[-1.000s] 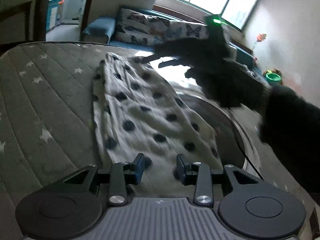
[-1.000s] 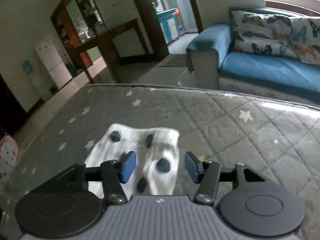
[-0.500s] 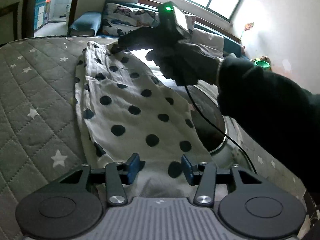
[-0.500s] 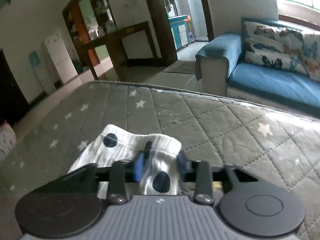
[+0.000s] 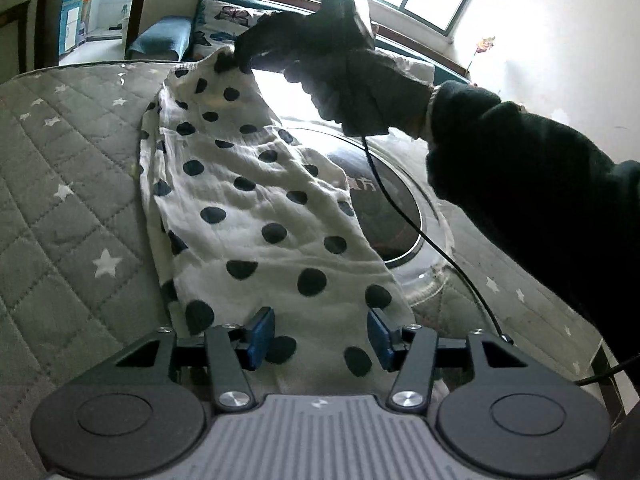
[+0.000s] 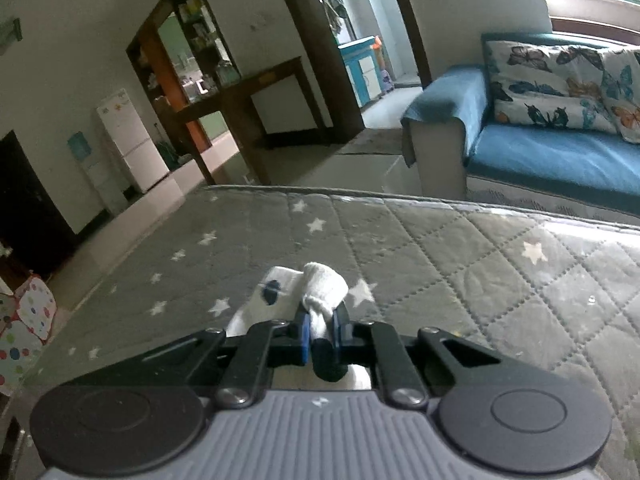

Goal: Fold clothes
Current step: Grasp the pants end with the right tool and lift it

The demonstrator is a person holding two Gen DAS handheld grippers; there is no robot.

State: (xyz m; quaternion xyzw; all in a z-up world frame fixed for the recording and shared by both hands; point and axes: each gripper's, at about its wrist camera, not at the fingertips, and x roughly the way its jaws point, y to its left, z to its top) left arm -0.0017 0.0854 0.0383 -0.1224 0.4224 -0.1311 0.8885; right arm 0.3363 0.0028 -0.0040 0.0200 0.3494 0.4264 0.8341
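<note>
Pinching polka-dot garment (image 5: 256,200) on star-quilted mattress (image 5: 60,168).
Right hand-held gripper (image 6: 321,330) closing on far corner; left hand-held gripper (image 5: 318,338) opening, straddling near hem, pads clear.

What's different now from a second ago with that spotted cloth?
The right hand-held gripper was open over the far end of the polka-dot garment; its jaws are closing, now pinching a bunched fold and raising that end. The left hand-held gripper, jaws opening, has widened over the near end without pinching it. The garment still lies along the star-quilted mattress.
</note>
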